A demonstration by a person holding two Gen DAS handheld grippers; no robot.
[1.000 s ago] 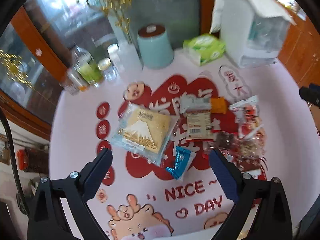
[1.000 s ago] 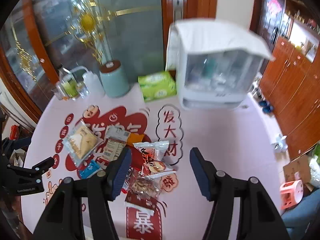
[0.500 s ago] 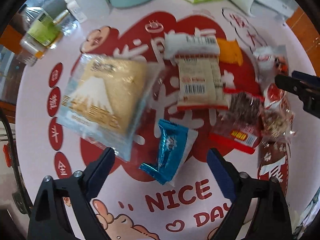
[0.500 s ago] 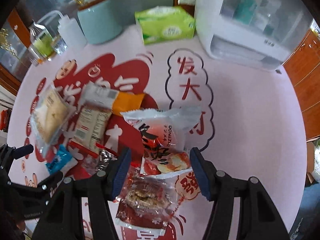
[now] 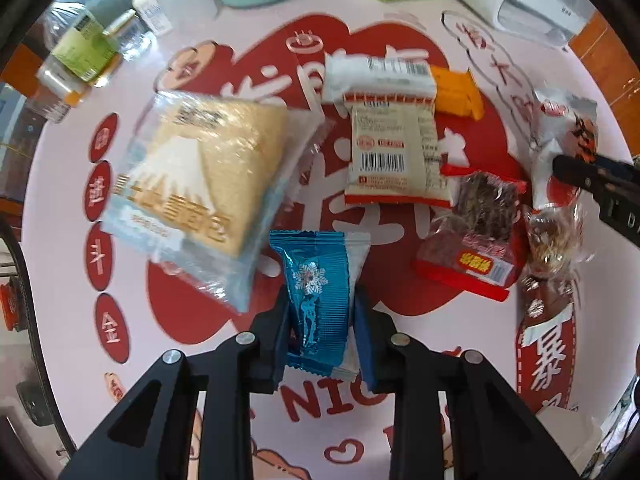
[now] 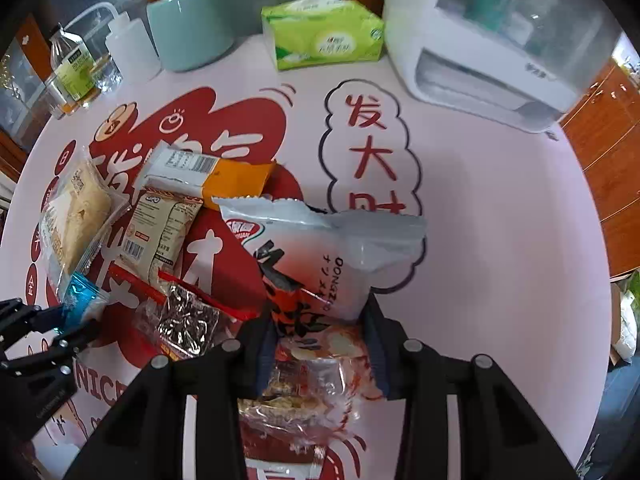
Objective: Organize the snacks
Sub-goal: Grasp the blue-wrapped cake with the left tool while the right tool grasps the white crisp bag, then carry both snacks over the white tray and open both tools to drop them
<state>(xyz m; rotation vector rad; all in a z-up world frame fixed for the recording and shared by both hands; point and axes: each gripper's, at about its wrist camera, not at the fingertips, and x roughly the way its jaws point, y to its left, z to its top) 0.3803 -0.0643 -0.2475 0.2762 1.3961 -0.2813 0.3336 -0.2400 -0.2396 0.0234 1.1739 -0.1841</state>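
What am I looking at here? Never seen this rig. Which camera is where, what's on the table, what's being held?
There is no robot. A person carries one hand-held gripper in each hand, and each has a fisheye camera looking forward along its two fingers, so the black arms at the bottom of each picture are the tool itself.

In the left wrist view, the left hand-held gripper is closed on a blue foil snack packet. Beyond it on the pink printed tablecloth lie a bread pack and a barcode-labelled beige pack.

In the right wrist view, the right hand-held gripper has its fingers against both sides of a white and red snack bag. At the back stand a green tissue pack, a teal container and a white appliance.
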